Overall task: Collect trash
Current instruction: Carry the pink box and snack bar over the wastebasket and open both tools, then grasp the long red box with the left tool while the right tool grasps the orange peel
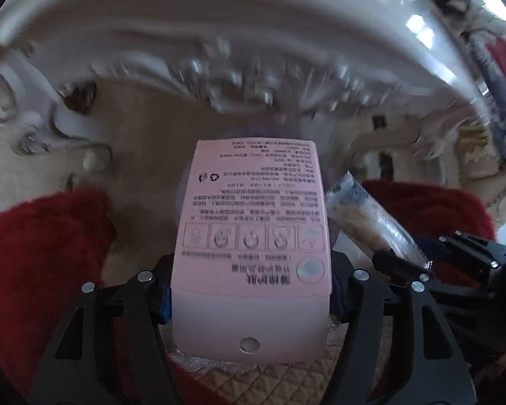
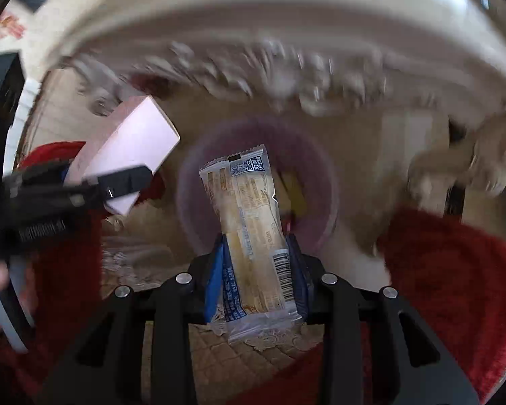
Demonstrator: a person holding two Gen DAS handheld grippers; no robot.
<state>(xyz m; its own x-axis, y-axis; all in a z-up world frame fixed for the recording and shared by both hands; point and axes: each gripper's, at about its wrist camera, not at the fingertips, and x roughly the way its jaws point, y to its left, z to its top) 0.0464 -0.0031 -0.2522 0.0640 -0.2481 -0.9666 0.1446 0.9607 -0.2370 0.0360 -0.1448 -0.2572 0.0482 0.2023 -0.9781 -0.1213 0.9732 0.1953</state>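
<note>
Bin [image 2: 320,182] below holds yellow scrap; right tool [image 2: 258,263] grips wrapper [image 2: 249,222].

Your pale pink rectangular cardboard box [image 1: 251,236] carries dark printed text and a row of outlined square pictograms, and its near flap fades to a whiter pink. Your clear plastic snack wrapper [image 2: 253,233] shows cream and tan contents, blue lettering and a black barcode on white. You see blue pads [image 2: 216,280] on black gripper parts. The round plastic bin [image 2: 320,182] is translucent purple, the fluffy cushions [image 2: 455,270] deep red, and the quilted beige cloth [image 1: 286,381] diamond-patterned.
</note>
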